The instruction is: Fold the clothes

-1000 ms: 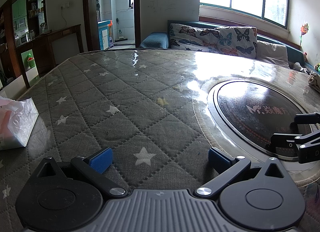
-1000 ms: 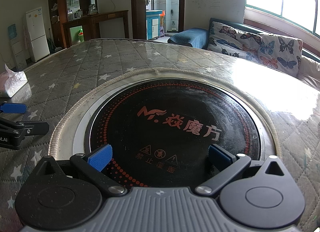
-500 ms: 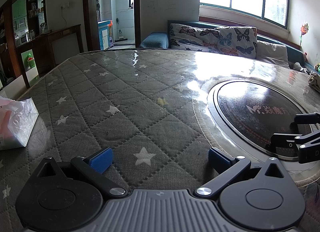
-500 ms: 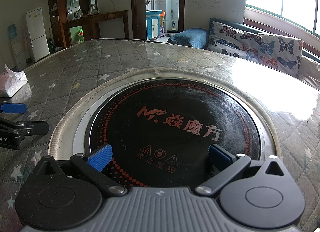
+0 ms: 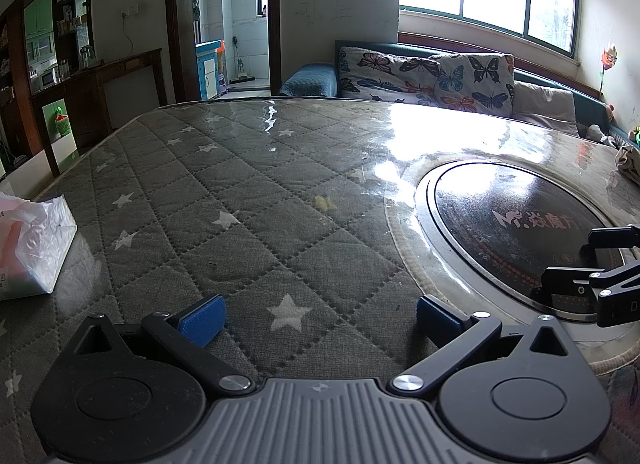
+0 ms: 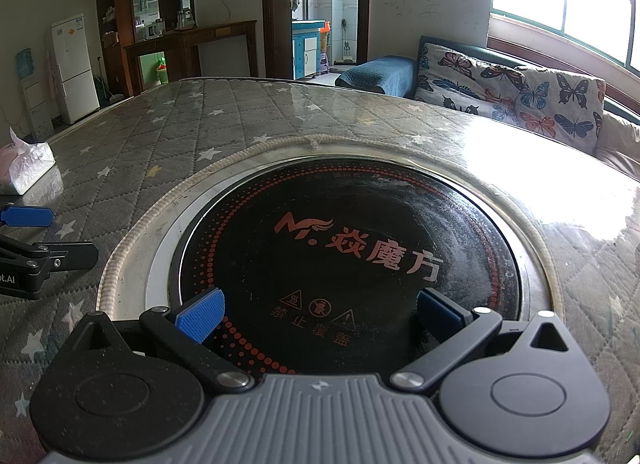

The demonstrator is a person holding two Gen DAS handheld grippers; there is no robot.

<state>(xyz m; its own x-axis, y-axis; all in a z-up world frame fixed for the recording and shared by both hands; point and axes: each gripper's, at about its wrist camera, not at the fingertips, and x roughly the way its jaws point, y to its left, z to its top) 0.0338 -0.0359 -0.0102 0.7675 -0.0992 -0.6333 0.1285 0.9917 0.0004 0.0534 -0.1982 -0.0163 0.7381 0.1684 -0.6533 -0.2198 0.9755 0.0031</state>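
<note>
Nothing has been moved since the earlier frames: both grippers are seen in the same places over the table (image 5: 248, 199), and the views are unchanged.

The left gripper (image 5: 320, 314) is held low over the quilted grey star-patterned cover, its blue pads (image 5: 202, 318) spread wide with nothing between them and nothing touched. The right gripper (image 6: 320, 310) is held likewise, wide open and empty, above the near edge of the hotplate (image 6: 352, 248). Each gripper is caught at the edge of the other's view; on the left one's body, in the right wrist view, the partial letters "ot.AI" can be read.

On the black round hotplate, set into the table inside a metal ring and a braided rim, a red logo "M." followed by the characters 焱魔方 is printed. Below it three red warning symbols and the words 禁止覆盖 are shown. A glossy clear sheet is laid over the tabletop, and window glare is reflected in it.

To the left, near the table edge, a tissue pack (image 5: 30, 248) in white and pink plastic is placed. No clothes can be found on the table in either view.

Beyond the table, a sofa with butterfly cushions (image 5: 428, 75) is set under the window, and a white fridge (image 6: 74, 67) is stood by the far wall.
</note>
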